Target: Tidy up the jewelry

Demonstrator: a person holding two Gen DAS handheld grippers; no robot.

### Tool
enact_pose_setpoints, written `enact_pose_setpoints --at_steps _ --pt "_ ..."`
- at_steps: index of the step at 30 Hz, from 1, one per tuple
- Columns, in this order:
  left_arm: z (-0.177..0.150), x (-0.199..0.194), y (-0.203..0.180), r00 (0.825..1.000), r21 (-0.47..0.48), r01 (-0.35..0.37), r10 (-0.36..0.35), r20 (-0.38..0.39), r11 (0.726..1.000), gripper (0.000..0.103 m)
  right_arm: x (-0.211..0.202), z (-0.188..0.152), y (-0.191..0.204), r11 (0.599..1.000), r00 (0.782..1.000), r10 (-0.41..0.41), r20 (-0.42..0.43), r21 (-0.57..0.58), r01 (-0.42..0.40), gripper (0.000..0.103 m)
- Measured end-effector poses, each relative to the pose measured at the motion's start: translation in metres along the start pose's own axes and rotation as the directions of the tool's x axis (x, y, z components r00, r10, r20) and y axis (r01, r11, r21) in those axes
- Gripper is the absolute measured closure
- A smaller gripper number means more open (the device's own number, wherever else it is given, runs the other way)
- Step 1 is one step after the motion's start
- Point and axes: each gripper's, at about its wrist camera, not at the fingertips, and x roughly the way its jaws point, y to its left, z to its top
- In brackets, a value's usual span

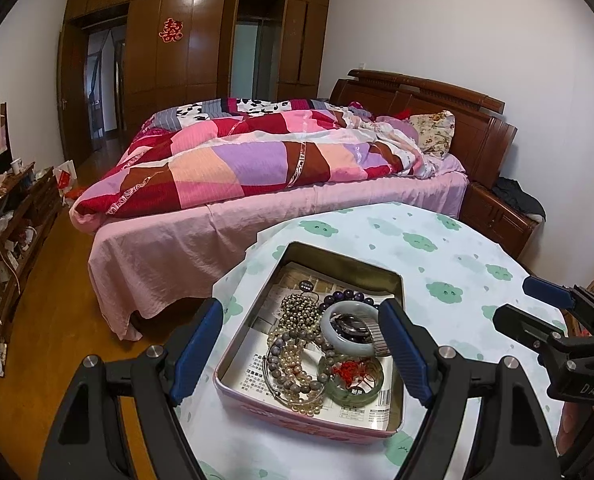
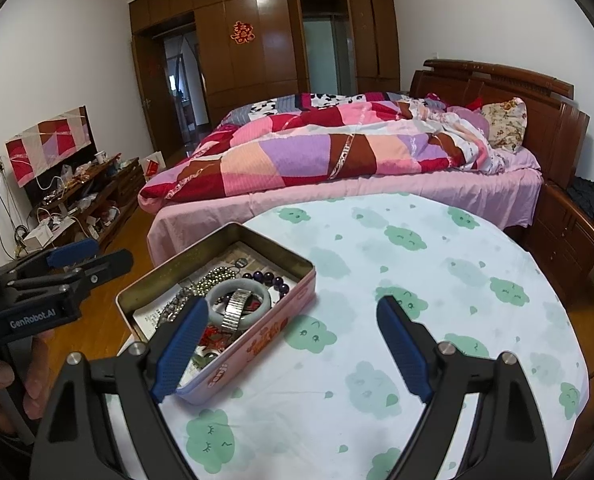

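A pink metal tin [image 1: 297,420] lined with printed paper sits on the round table's cloud-print cloth [image 1: 437,256]. It holds a pale jade bangle [image 1: 351,330], a metal-band watch [image 1: 377,334], bead and pearl bracelets [image 1: 293,364], a green bangle with red cord [image 1: 353,378] and dark purple beads [image 1: 345,296]. My left gripper [image 1: 301,314] is open, hovering over the tin with a finger on each side. My right gripper [image 2: 293,308] is open and empty, to the right of the tin [image 2: 257,344], its left finger over the tin's near corner.
A bed [image 1: 201,248] with a patchwork quilt stands beyond the table. A cluttered low cabinet [image 1: 13,216] lines the left wall. A wooden nightstand [image 1: 497,216] is right of the bed. The right gripper [image 1: 553,320] shows in the left wrist view, the left gripper [image 2: 77,264] in the right.
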Motion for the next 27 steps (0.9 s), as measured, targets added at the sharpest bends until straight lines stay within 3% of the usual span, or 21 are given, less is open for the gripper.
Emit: enact_pose_setpoints --at_steps 16,17,19,20,27 --pt "0.0005 0.0046 -0.0016 1.000 -0.012 0.015 -0.015 -0.026 1.000 0.022 0.0005 -0.0013 0.0002 1.000 1.000 -0.002 0.003 0.001 0.002 0.014" --pt "0.0004 0.0047 -0.0019 1.000 -0.013 0.013 -0.014 -0.027 1.000 0.021 0.0006 -0.0015 0.0004 1.000 1.000 -0.002 0.002 0.001 0.002 0.014" --pt "0.0004 0.0051 -0.0028 1.000 -0.012 0.004 -0.004 -0.026 1.000 0.007 0.0006 -0.0017 0.0006 1.000 1.000 -0.002 0.002 0.000 0.002 0.014" --pt "0.0001 0.0047 -0.0032 1.000 -0.009 -0.007 0.007 -0.020 1.000 0.005 0.0007 -0.0018 0.0006 1.000 1.000 -0.002 0.002 0.000 0.002 0.014" --pt "-0.0026 0.0007 -0.0078 0.999 0.024 -0.039 0.038 0.012 0.999 0.005 0.0011 -0.0025 0.0010 1.000 1.000 -0.003 -0.002 0.000 0.003 0.014"
